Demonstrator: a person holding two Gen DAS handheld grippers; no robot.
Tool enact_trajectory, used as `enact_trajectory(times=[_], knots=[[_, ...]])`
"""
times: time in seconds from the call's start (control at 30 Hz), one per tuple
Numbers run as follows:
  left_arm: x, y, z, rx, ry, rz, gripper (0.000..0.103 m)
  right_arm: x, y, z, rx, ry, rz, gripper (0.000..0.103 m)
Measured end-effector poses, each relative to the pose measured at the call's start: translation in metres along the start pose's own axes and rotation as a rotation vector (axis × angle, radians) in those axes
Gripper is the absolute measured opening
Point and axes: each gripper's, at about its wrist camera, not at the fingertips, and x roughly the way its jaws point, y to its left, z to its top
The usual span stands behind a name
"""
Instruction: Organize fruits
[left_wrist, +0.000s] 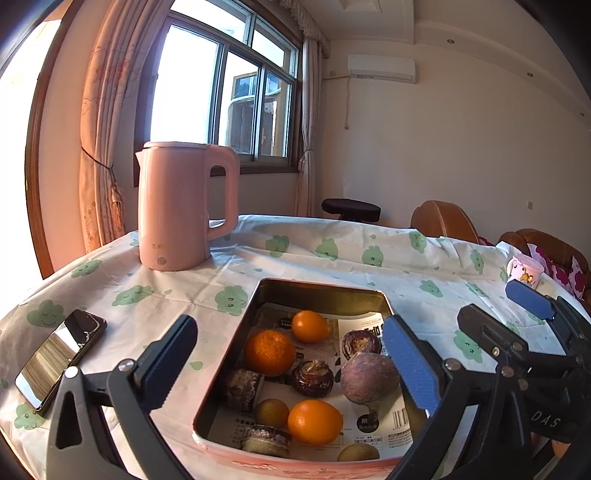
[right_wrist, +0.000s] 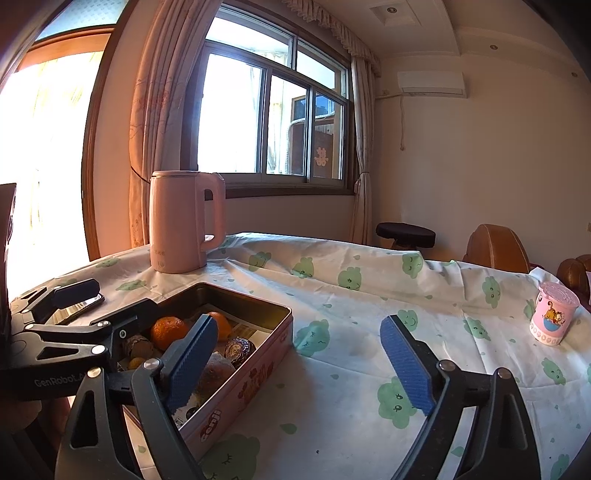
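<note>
A pink rectangular tin (left_wrist: 325, 290) lined with printed paper holds the fruit: three oranges (left_wrist: 269, 352), a large purple fruit (left_wrist: 369, 376), dark brown chestnut-like pieces (left_wrist: 311, 377) and small greenish-brown fruits (left_wrist: 271, 412). My left gripper (left_wrist: 288, 369) is open and empty, its fingers spread wide above the tin's near end. My right gripper (right_wrist: 299, 365) is open and empty, to the right of the tin (right_wrist: 258, 354) over the tablecloth; it also shows in the left wrist view (left_wrist: 517, 310).
A pink kettle (left_wrist: 181, 203) stands at the table's far left. A phone (left_wrist: 61, 360) lies left of the tin. A pink cartoon cup (right_wrist: 554, 317) stands at the right edge. Brown chairs (right_wrist: 495, 247) and a black stool (right_wrist: 404, 232) are beyond the table.
</note>
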Motion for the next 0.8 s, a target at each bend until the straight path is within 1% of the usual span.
enact_trajectory(times=[0.23,0.4,0.8], knots=[[-0.003,-0.003,-0.001,0.019,-0.014,0.014,0.103,-0.004,-0.006,-0.001,0.032,-0.018,-0.006,0.091],[-0.006,-0.007,-0.001,0.039,-0.032,0.025,0.103,-0.007,-0.009,-0.001,0.049,-0.03,-0.031,0.091],[-0.007,-0.005,-0.001,0.024,-0.037,0.036,0.103,-0.009,-0.013,-0.001,0.066,-0.031,-0.055,0.092]])
